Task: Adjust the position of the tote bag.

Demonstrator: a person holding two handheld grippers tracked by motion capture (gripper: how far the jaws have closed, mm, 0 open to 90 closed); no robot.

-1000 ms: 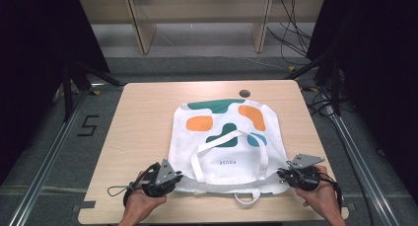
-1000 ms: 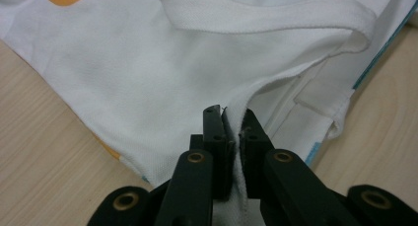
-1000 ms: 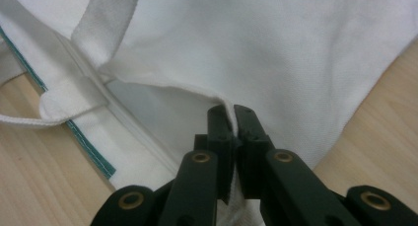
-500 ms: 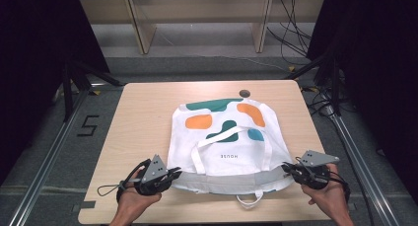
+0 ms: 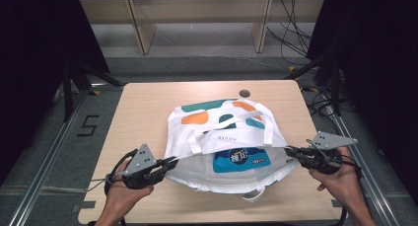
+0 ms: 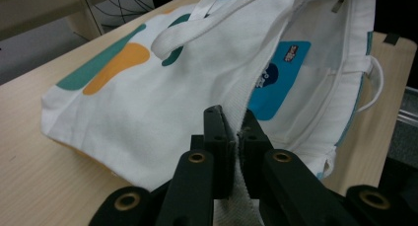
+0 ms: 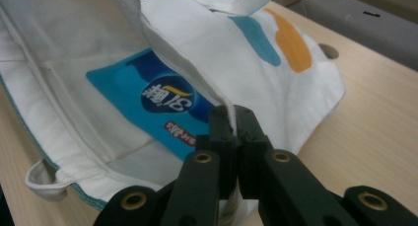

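A white tote bag (image 5: 217, 122) with teal and orange shapes lies on the wooden table (image 5: 143, 102), its mouth toward the near edge. My left gripper (image 5: 172, 162) is shut on the upper rim of the bag at its left corner (image 6: 235, 122). At the right corner of the same rim, my right gripper (image 5: 288, 149) is also shut on the cloth (image 7: 231, 118). The upper layer is lifted and stretched between them, so the mouth gapes. Inside lies a blue packet (image 5: 240, 159) with a round logo (image 7: 165, 95), also seen past the left jaws (image 6: 278, 78).
The bag's white handles (image 5: 231, 125) lie across its top; another loop (image 5: 254, 194) hangs at the near edge. A round hole (image 5: 244, 93) sits in the table's far side. Beyond the table stand wooden shelf legs (image 5: 143, 28) and cables (image 5: 291, 33).
Both grippers have risen with the bag's upper rim. The mouth has opened wider and the blue packet inside has come into sight.
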